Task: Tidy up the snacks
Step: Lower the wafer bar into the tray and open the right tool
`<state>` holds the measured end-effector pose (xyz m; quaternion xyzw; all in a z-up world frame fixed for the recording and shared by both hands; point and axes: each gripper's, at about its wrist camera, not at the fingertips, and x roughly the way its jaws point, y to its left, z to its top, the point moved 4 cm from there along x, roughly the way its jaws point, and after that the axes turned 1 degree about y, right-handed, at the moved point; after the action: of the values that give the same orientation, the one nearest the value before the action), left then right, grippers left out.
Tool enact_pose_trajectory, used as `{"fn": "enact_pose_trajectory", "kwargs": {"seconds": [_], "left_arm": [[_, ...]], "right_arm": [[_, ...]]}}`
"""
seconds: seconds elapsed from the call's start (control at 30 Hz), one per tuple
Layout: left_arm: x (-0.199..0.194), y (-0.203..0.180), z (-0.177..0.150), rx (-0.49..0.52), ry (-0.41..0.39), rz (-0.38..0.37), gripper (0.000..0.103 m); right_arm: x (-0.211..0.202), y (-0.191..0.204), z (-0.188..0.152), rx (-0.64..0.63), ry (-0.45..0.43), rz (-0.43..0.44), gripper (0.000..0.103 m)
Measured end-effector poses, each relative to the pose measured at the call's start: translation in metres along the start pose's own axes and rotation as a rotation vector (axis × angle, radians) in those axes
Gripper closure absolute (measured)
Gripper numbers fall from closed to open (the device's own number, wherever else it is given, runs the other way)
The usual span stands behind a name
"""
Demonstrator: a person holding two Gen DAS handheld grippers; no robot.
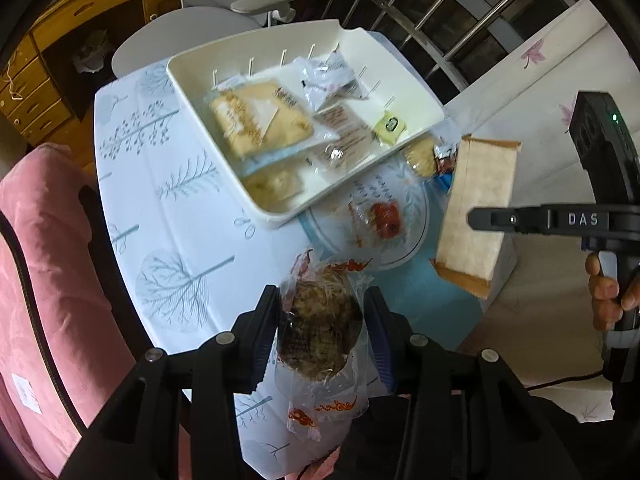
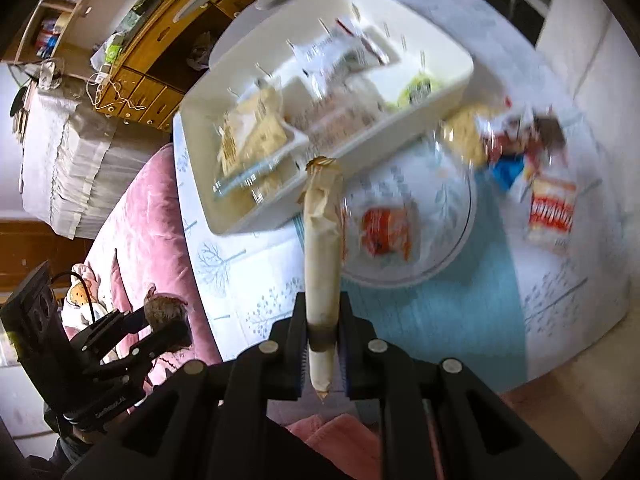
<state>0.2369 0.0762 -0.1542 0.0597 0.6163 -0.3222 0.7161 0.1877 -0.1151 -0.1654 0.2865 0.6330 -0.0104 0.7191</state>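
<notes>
My left gripper [image 1: 320, 320] is shut on a clear packet with a brown cake [image 1: 318, 328], held above the table's near edge; it also shows in the right wrist view [image 2: 166, 312]. My right gripper [image 2: 323, 332] is shut on a flat beige snack packet [image 2: 322, 248], seen edge-on; in the left wrist view the packet [image 1: 476, 216] hangs right of the glass plate. A white tray [image 1: 400, 52] on the table holds several snack packets, also in the right wrist view [image 2: 200, 136]. A glass plate [image 1: 420, 216] holds a red-and-white packet [image 1: 380, 220].
The table has a white tree-print cloth [image 1: 168, 200] and a blue mat [image 2: 460, 320]. Loose snacks [image 2: 552, 208] lie right of the plate. A pink armchair [image 1: 44, 280] stands at the left, a grey office chair [image 1: 224, 4] behind the table.
</notes>
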Motion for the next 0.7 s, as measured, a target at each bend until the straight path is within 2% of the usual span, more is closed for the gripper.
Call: {"fn": "enact_pose_trajectory", "kwargs": {"seconds": [0.17,0.3,0.4,0.53,0.7], "left_arm": [[-0.003,-0.008,0.026,-0.027,-0.006,-0.014,0.061],[-0.004,-0.016,0.051,-0.054,-0.055,-0.02,0.061],[0.0,-0.019,0.072,-0.091,-0.086,-0.014,0.061],[0.008,-0.021,0.097,-0.164,-0.139,-0.028,0.061],[0.025,-0.026,0.121,-0.224,-0.178,-0.025,0.061]], "right_arm": [[-0.024,0.004,0.031,-0.04,-0.041,0.008,0.091],[-0.035,0.003,0.058,-0.061,-0.071,0.007,0.091],[-0.04,-0.001,0.081,-0.046,-0.094,0.057,0.091],[-0.036,-0.011,0.111,-0.026,-0.102,0.109,0.091],[-0.021,-0.022,0.14,-0.031,-0.065,0.14,0.091]]}}
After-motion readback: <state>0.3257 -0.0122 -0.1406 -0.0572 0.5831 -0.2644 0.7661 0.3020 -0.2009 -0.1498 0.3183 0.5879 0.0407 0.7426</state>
